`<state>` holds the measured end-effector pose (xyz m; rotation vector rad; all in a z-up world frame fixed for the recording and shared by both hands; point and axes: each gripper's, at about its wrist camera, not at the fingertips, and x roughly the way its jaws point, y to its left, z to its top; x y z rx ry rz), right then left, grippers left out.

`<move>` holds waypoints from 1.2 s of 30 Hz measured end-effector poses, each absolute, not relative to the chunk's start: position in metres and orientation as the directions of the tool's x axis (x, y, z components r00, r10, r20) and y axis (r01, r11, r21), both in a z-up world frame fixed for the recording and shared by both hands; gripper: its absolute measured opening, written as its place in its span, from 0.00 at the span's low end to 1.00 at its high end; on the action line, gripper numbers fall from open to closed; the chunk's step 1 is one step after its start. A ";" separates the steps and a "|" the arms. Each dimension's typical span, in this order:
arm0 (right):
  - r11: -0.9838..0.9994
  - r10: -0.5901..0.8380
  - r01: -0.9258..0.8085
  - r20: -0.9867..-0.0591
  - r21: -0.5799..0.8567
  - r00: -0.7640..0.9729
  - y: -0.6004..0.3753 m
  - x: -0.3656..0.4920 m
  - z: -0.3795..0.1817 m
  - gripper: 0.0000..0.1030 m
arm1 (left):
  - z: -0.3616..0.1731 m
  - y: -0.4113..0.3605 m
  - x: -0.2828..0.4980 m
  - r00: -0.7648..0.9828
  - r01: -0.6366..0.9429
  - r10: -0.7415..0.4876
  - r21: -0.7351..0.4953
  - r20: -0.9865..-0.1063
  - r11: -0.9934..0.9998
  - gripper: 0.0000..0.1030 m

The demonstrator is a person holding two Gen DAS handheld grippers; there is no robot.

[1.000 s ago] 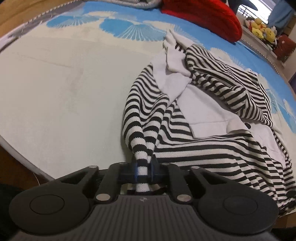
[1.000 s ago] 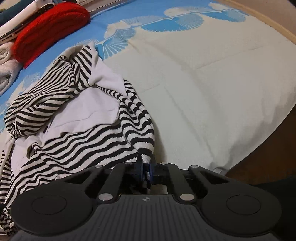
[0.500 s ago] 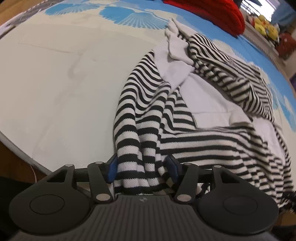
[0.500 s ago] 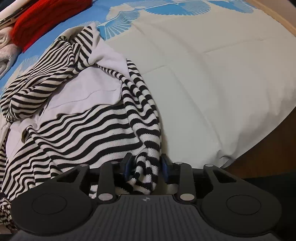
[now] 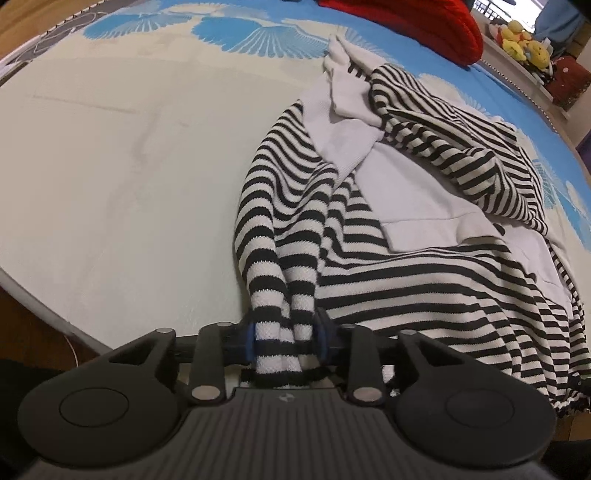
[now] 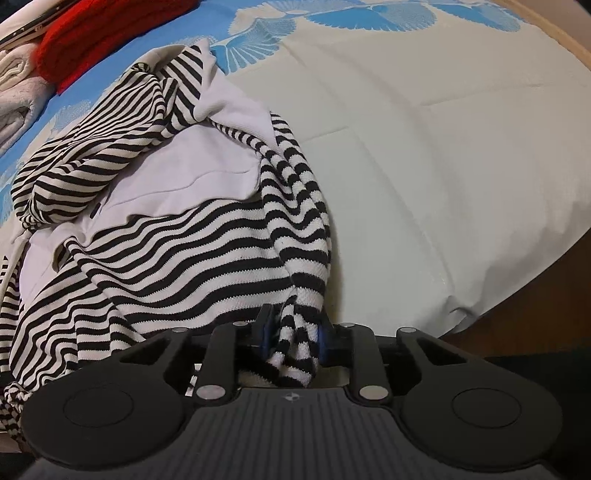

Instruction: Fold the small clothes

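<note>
In the left wrist view, the left gripper (image 5: 286, 341) sits at the near edge of the bed, and its jaws have just been closing in on a bunched roll of the striped garment (image 5: 388, 295). The blue pads (image 5: 250, 338) press on the fabric from both sides, so it is pinched. In the right wrist view, the right gripper (image 6: 293, 338) is in the same posture, its jaws having just been closing too, with a gathered corner of the same black-and-white striped garment (image 6: 192, 251) between them. The right pad touches the cloth; on the left side the view is too tight to be sure the pad bears on it, though it looks like a pinch.

Beyond the grippers the garment lies rumpled on the bedsheet (image 5: 129, 184), spread between the two held corners. Its hem runs along the near edge of the bed. A plain white panel (image 5: 417, 192) shows in its middle, and a striped sleeve (image 5: 443, 140) is folded across the far part.

The sheet is pale cream near the grippers and turns blue with fan-shaped white patterns farther off. Past the garment lies a red knitted item (image 5: 417, 26), and in the right wrist view a folded grey-white cloth (image 6: 18, 96) lies beside the red knit (image 6: 99, 33). At the far corner of the left wrist view, yellow plush toys (image 5: 522, 35) sit on a ledge.
</note>
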<state>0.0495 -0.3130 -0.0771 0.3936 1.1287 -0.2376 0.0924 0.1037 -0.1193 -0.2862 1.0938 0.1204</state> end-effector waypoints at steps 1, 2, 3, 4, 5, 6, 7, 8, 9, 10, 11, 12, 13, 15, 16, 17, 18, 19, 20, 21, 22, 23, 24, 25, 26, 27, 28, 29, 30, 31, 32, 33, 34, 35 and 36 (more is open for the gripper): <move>0.909 0.013 0.374 -0.912 0.181 0.410 -0.312 0.049 -0.077 0.25 | -0.119 0.104 0.092 0.456 -0.236 -0.045 -0.169 -0.889 0.957 0.35; 0.914 0.010 0.366 -0.913 0.174 0.408 -0.311 0.049 -0.078 0.25 | -0.118 0.104 0.092 0.454 -0.237 -0.044 -0.168 -0.890 0.957 0.36; 0.919 0.007 0.358 -0.913 0.166 0.407 -0.310 0.049 -0.077 0.25 | -0.118 0.104 0.091 0.453 -0.238 -0.042 -0.167 -0.891 0.957 0.37; 0.921 0.005 0.354 -0.914 0.162 0.406 -0.310 0.049 -0.077 0.26 | -0.118 0.104 0.091 0.451 -0.240 -0.041 -0.166 -0.891 0.957 0.37; 0.922 0.005 0.353 -0.914 0.161 0.405 -0.310 0.048 -0.077 0.26 | -0.118 0.104 0.090 0.451 -0.241 -0.041 -0.166 -0.892 0.956 0.38; 0.921 0.006 0.354 -0.915 0.162 0.404 -0.310 0.048 -0.077 0.26 | -0.118 0.104 0.090 0.449 -0.242 -0.041 -0.165 -0.892 0.956 0.38; 0.920 0.007 0.355 -0.915 0.164 0.403 -0.311 0.048 -0.077 0.26 | -0.118 0.103 0.090 0.449 -0.240 -0.040 -0.164 -0.893 0.957 0.38; 0.920 0.008 0.356 -0.915 0.165 0.402 -0.311 0.048 -0.077 0.26 | -0.118 0.103 0.090 0.449 -0.239 -0.039 -0.162 -0.893 0.958 0.38; 0.920 0.008 0.355 -0.916 0.164 0.402 -0.311 0.048 -0.077 0.26 | -0.117 0.103 0.089 0.449 -0.238 -0.038 -0.160 -0.893 0.958 0.38; 0.921 0.007 0.353 -0.916 0.162 0.402 -0.310 0.048 -0.077 0.26 | -0.117 0.103 0.089 0.449 -0.237 -0.037 -0.159 -0.893 0.958 0.38; 0.923 0.006 0.350 -0.916 0.160 0.402 -0.310 0.048 -0.077 0.26 | -0.118 0.102 0.090 0.448 -0.235 -0.036 -0.157 -0.893 0.959 0.38; 0.924 0.005 0.348 -0.915 0.158 0.402 -0.310 0.048 -0.077 0.26 | -0.118 0.101 0.090 0.448 -0.231 -0.036 -0.154 -0.893 0.961 0.37; 0.926 0.004 0.345 -0.915 0.156 0.403 -0.309 0.048 -0.077 0.25 | -0.117 0.101 0.090 0.449 -0.227 -0.037 -0.154 -0.893 0.962 0.35; 0.926 0.010 0.340 -0.913 0.162 0.408 -0.309 0.048 -0.076 0.19 | -0.116 0.100 0.090 0.459 -0.214 -0.054 -0.170 -0.887 0.962 0.18; 0.925 0.017 0.338 -0.910 0.172 0.415 -0.309 0.047 -0.075 0.13 | -0.114 0.099 0.089 0.467 -0.210 -0.056 -0.172 -0.883 0.963 0.16; 0.925 0.022 0.336 -0.906 0.179 0.422 -0.308 0.047 -0.074 0.11 | -0.112 0.098 0.089 0.477 -0.206 -0.050 -0.167 -0.877 0.964 0.12; 0.924 0.023 0.336 -0.902 0.183 0.431 -0.308 0.047 -0.073 0.09 | -0.109 0.096 0.088 0.490 -0.199 -0.045 -0.162 -0.871 0.966 0.10; 0.923 0.022 0.337 -0.897 0.188 0.441 -0.309 0.046 -0.071 0.08 | -0.107 0.095 0.088 0.501 -0.194 -0.041 -0.158 -0.865 0.968 0.10; 0.920 0.024 0.340 -0.891 0.198 0.453 -0.310 0.045 -0.069 0.07 | -0.105 0.094 0.087 0.508 -0.191 -0.039 -0.157 -0.860 0.969 0.10; 0.916 0.027 0.343 -0.885 0.209 0.465 -0.311 0.044 -0.067 0.07 | -0.104 0.093 0.087 0.513 -0.188 -0.039 -0.157 -0.857 0.970 0.10; 0.913 0.028 0.345 -0.878 0.218 0.478 -0.312 0.043 -0.064 0.07 | -0.103 0.093 0.086 0.517 -0.185 -0.039 -0.156 -0.855 0.970 0.10; 0.911 0.029 0.346 -0.873 0.223 0.487 -0.313 0.042 -0.063 0.07 | -0.103 0.092 0.085 0.520 -0.183 -0.038 -0.155 -0.853 0.971 0.10; 0.910 0.030 0.346 -0.868 0.228 0.495 -0.314 0.042 -0.061 0.07 | -0.102 0.092 0.085 0.523 -0.183 -0.037 -0.155 -0.852 0.971 0.09; 0.909 0.030 0.345 -0.864 0.233 0.502 -0.314 0.041 -0.059 0.07 | -0.101 0.092 0.084 0.527 -0.182 -0.037 -0.155 -0.849 0.971 0.09; 0.908 0.032 0.344 -0.859 0.238 0.511 -0.315 0.040 -0.058 0.07 | -0.100 0.092 0.083 0.533 -0.180 -0.036 -0.155 -0.846 0.971 0.09; 0.908 0.033 0.342 -0.854 0.243 0.518 -0.315 0.040 -0.056 0.06 | -0.098 0.092 0.083 0.539 -0.177 -0.035 -0.155 -0.841 0.972 0.09; 0.907 0.036 0.339 -0.849 0.249 0.527 -0.315 0.039 -0.055 0.06 | -0.096 0.092 0.082 0.549 -0.175 -0.033 -0.153 -0.835 0.973 0.09; 0.907 0.037 0.335 -0.842 0.253 0.538 -0.315 0.039 -0.052 0.06 | -0.093 0.091 0.080 0.560 -0.171 -0.030 -0.151 -0.828 0.974 0.08; 0.909 0.037 0.330 -0.836 0.256 0.547 -0.315 0.038 -0.050 0.06 | -0.091 0.090 0.080 0.570 -0.166 -0.028 -0.148 -0.821 0.975 0.08; 0.910 0.038 0.324 -0.830 0.258 0.556 -0.314 0.038 -0.047 0.06 | -0.088 0.090 0.079 0.582 -0.161 -0.024 -0.144 -0.813 0.976 0.08; 0.913 0.038 0.315 -0.823 0.259 0.566 -0.314 0.038 -0.045 0.06 | -0.086 0.089 0.078 0.592 -0.156 -0.021 -0.140 -0.806 0.978 0.08; 0.916 0.039 0.307 -0.818 0.259 0.574 -0.313 0.037 -0.043 0.06 | -0.083 0.088 0.077 0.601 -0.153 -0.018 -0.137 -0.799 0.979 0.08; 0.919 0.040 0.297 -0.810 0.260 0.585 -0.312 0.036 -0.040 0.06 | -0.081 0.088 0.076 0.610 -0.149 -0.016 -0.135 -0.792 0.980 0.08; 0.921 0.041 0.290 -0.804 0.261 0.593 -0.312 0.035 -0.037 0.06 | -0.079 0.087 0.076 0.617 -0.146 -0.015 -0.133 -0.786 0.980 0.08; 0.922 0.043 0.283 -0.798 0.263 0.601 -0.311 0.035 -0.035 0.06 | -0.076 0.087 0.075 0.624 -0.144 -0.014 -0.133 -0.781 0.981 0.08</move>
